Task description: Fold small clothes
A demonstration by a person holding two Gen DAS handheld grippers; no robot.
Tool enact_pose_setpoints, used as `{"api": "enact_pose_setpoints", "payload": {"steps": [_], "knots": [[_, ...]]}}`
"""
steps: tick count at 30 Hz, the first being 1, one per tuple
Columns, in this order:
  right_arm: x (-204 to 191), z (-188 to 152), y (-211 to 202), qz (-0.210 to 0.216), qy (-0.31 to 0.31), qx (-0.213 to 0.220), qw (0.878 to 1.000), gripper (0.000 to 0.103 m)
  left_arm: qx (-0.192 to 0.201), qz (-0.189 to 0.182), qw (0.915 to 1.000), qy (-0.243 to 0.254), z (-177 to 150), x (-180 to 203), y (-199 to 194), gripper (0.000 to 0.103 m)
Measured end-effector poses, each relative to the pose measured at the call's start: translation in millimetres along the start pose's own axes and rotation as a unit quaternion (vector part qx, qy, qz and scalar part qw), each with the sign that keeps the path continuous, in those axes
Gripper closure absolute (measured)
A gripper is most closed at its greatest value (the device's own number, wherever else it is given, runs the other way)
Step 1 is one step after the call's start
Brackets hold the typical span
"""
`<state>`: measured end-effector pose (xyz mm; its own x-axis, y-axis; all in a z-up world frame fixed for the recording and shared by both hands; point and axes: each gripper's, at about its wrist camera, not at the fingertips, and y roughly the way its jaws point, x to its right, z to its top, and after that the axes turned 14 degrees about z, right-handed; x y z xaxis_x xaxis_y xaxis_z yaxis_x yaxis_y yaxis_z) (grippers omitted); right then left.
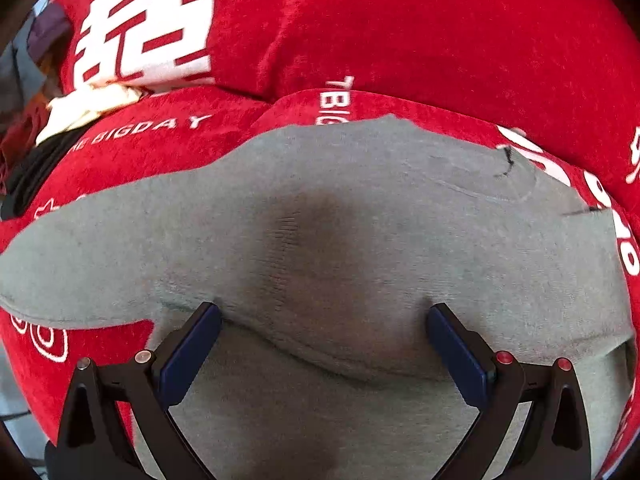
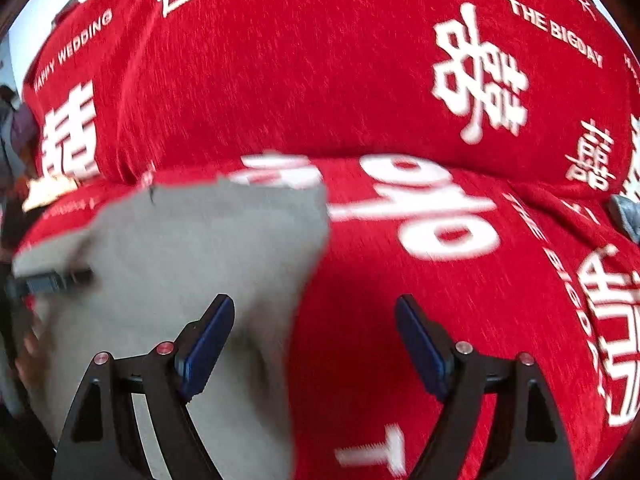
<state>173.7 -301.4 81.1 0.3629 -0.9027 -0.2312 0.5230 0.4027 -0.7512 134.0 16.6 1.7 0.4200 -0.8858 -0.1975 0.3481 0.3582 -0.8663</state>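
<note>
A small grey garment lies spread on a red cover with white lettering. My left gripper is open right above the grey cloth, its blue-padded fingers straddling a raised fold near the cloth's near edge. In the right wrist view the same grey garment fills the lower left. My right gripper is open, its left finger over the garment's right edge and its right finger over the red cover. The left gripper's tip shows blurred at the garment's left side.
A pile of other clothes, white, dark and purple, lies at the far left beyond the red cover. A grey-blue item sits at the right edge. The red cover is wrinkled in a ridge behind the garment.
</note>
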Motion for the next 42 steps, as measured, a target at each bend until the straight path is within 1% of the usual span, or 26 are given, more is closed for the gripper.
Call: {"api": "enact_pose_setpoints", "payload": {"steps": [3,6,7,8,9,12,14,15,16,17,19,20,23,24,25,26,28,30,31,33,35,36,38,39,41,42], "knots": [[-17,31,42,0.024,-0.019,-0.024,0.999,0.018,0.012,0.01,0.9999,0.003,0,6,-1,0.0],[-18,53,95,0.06,0.001,-0.067,0.996,0.018,0.009,0.0,1.0,-0.002,1,2,2,0.0],[-13,56,110,0.055,0.004,-0.082,0.995,0.018,0.01,-0.004,0.9999,0.0,1,1,3,0.0],[-7,58,126,0.034,0.01,-0.098,0.995,0.018,0.011,-0.005,0.9999,0.003,1,-1,3,0.0],[2,60,134,0.012,0.01,-0.094,0.995,0.018,0.013,-0.006,0.9999,0.004,2,-2,4,0.0],[18,72,131,-0.015,0.051,-0.087,0.995,0.018,0.011,-0.014,0.9998,0.0,5,-9,7,0.0],[18,73,121,-0.101,0.048,-0.087,0.99,0.018,0.003,-0.013,0.9998,-0.016,7,-16,7,0.0],[13,71,112,-0.104,0.047,-0.078,0.99,0.018,0.003,-0.013,0.9994,-0.033,9,-22,4,0.0],[7,69,104,-0.093,0.047,-0.069,0.992,0.018,0.007,-0.017,0.9986,-0.049,9,-26,3,0.0],[-7,65,96,-0.068,0.047,-0.064,0.995,0.018,0.006,-0.021,0.9982,-0.057,10,-27,2,0.0],[-37,58,96,-0.032,0.034,-0.072,0.996,0.018,-0.009,-0.031,0.9982,-0.05,12,-17,6,0.0],[-59,51,101,-0.019,0.014,-0.085,0.996,0.018,-0.01,-0.026,0.9989,-0.039,13,-10,6,0.0],[-105,29,120,-0.012,-0.053,-0.131,0.99,0.018,0.011,0.006,0.9998,0.015,12,9,5,0.0],[-109,25,119,-0.022,-0.067,-0.126,0.99,0.017,0.015,0.004,0.9997,0.019,11,7,5,0.0],[-111,22,114,-0.027,-0.078,-0.111,0.99,0.016,0.009,0.001,0.9998,0.016,12,-1,7,0.0],[-104,21,110,-0.039,-0.071,-0.112,0.99,0.015,0.003,0.0,0.9999,0.011,11,-10,8,0.0],[-67,20,97,-0.053,-0.019,-0.11,0.992,0.014,-0.006,-0.009,0.9999,-0.002,9,-32,11,0.0],[-35,17,80,-0.092,0.016,-0.107,0.99,0.013,-0.014,-0.018,0.9996,-0.015,5,-51,16,0.0],[-27,15,72,-0.096,0.03,-0.107,0.989,0.013,-0.02,-0.028,0.9991,-0.023,4,-58,17,0.0],[-29,12,52,-0.106,0.047,-0.1,0.988,0.013,-0.031,-0.034,0.998,-0.044,1,-65,15,0.0],[-53,6,37,-0.087,0.028,-0.08,0.993,0.013,-0.024,-0.03,0.9975,-0.06,-2,-60,4,0.0],[-71,1,33,-0.07,0.015,-0.075,0.995,0.013,-0.02,-0.041,0.9973,-0.057,-4,-53,-3,0.0],[-103,-12,35,-0.044,-0.006,-0.084,0.996,0.013,-0.008,-0.061,0.9978,-0.024,-11,-32,-21,0.0],[-121,-22,42,-0.025,-0.019,-0.098,0.995,0.013,0.004,-0.058,0.9983,-0.001,-15,-22,-29,0.0],[-144,-47,57,-0.005,-0.049,-0.132,0.99,0.013,0.039,-0.028,0.9977,0.048,-28,-6,-41,0.0],[-149,-56,58,-0.013,-0.067,-0.124,0.99,0.013,0.048,0.0,0.9964,0.069,-34,-2,-39,0.0]]}}
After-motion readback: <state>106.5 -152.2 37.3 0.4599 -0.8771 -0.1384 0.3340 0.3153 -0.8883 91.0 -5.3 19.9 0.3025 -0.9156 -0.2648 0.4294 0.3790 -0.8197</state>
